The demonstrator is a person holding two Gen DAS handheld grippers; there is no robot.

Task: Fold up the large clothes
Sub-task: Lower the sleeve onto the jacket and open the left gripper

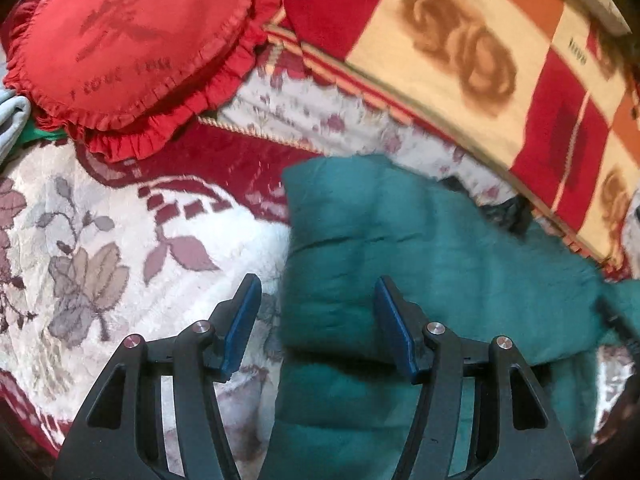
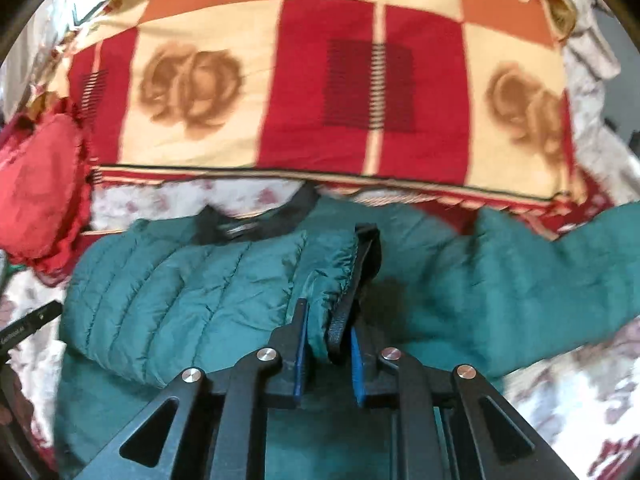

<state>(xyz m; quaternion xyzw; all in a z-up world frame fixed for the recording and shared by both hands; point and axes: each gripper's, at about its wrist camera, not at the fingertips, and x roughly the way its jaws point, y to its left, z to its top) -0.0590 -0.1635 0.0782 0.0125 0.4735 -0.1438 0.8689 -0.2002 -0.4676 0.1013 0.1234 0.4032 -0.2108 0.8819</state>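
Observation:
A teal quilted puffer jacket (image 2: 180,292) with a black collar (image 2: 256,222) lies on a floral bedspread (image 1: 80,240). My right gripper (image 2: 326,320) is shut on the jacket's sleeve cuff (image 2: 340,276), which has a black band, and holds it over the jacket's body. The other sleeve (image 2: 540,280) stretches out to the right. My left gripper (image 1: 316,300) is open and empty, its jaws wide apart just above the jacket's left edge (image 1: 380,260). The left gripper's body shows at the left edge of the right wrist view (image 2: 28,328).
A red frilled heart-shaped pillow (image 1: 132,48) lies at the back left, also in the right wrist view (image 2: 40,192). A folded checked red, cream and orange blanket (image 2: 320,92) lies behind the jacket (image 1: 460,60). A pale cloth (image 1: 12,120) sits at the far left.

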